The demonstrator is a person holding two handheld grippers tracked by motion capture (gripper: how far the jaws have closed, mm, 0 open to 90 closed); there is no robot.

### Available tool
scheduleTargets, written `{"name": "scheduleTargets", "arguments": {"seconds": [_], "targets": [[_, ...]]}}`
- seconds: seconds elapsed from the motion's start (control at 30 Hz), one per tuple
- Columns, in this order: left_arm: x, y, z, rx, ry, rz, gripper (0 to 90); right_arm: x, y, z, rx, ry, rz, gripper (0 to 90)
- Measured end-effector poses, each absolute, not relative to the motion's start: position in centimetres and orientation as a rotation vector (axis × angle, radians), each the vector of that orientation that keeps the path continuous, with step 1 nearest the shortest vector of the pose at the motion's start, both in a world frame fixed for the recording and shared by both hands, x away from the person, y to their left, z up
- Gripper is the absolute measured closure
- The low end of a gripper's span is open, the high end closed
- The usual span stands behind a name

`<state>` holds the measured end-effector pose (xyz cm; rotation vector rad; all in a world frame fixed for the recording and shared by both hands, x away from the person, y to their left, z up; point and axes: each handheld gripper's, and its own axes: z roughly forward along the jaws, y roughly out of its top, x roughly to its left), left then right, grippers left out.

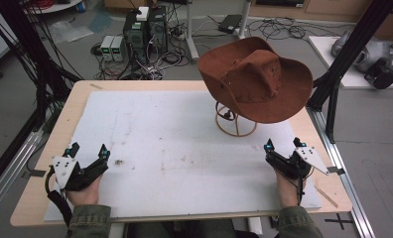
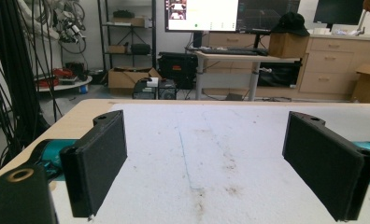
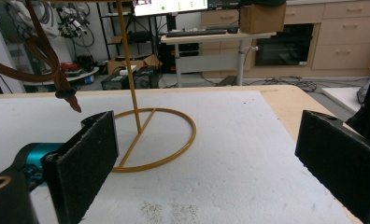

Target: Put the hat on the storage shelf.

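The left gripper [image 1: 89, 150] rests near the table's front edge, well to the left of the hat stand [image 1: 235, 124], jaws spread wide on nothing. On that thin gold wire stand sits the brown hat [image 1: 256, 79], tilted, toward the back right of the white mat [image 1: 174, 148]. It looks light and soft (suede, I'd guess), so I'd pinch the brim gently. The right gripper [image 1: 283, 145], near the stand's right front, gapes wide and empty

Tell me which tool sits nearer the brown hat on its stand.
Right. The right tool rests on the mat just in front of the brown hat, slightly to its right; the left tool lies far across at the mat's left side.
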<state>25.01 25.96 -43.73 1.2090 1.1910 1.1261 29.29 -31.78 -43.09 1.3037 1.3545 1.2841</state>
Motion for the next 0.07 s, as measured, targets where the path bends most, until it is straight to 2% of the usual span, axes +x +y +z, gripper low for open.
{"name": "scheduleTargets", "arguments": {"seconds": [0.07], "targets": [[25.02, 25.98, -43.74, 1.21, 1.193, 1.126, 14.3, 29.29, -31.77, -43.1, 1.304, 1.359, 1.282, 5.2]]}}
